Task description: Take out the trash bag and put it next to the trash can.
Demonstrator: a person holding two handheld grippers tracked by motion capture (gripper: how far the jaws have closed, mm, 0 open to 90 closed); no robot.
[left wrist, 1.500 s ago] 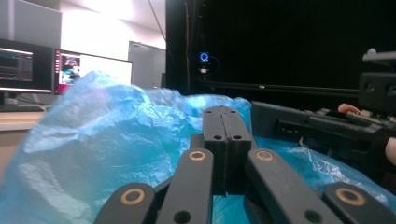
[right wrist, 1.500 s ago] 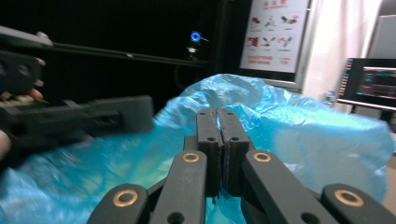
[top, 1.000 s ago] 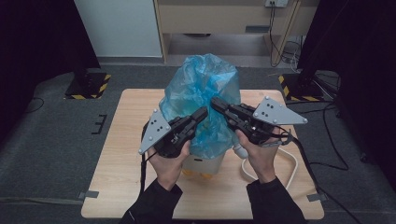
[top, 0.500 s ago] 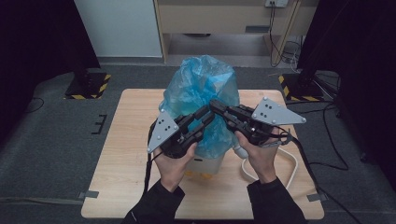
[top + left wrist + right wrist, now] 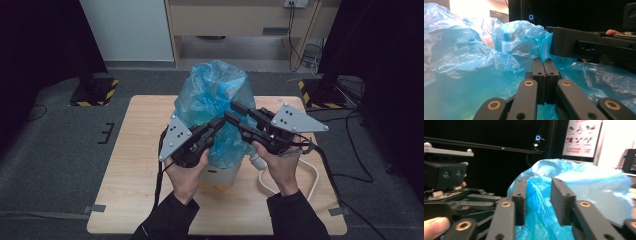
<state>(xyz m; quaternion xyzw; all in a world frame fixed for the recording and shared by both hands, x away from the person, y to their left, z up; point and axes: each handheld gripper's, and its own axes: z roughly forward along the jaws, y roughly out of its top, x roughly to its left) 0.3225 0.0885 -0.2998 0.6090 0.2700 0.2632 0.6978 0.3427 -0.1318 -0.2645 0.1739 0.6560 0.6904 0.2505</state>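
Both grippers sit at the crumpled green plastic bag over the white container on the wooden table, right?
One slip: the crumpled plastic bag is blue, not green, as the high view shows. The rest holds: the left gripper and right gripper are at it, over the white container on the wooden table.

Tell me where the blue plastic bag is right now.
High view: the blue plastic bag sits mid-table over a white container, between the left gripper and right gripper.

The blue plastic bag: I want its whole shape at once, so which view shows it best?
The high view: the blue plastic bag shows whole, standing over a pale container. The left gripper view gives only crinkled folds up close; the right gripper view only its upper part.
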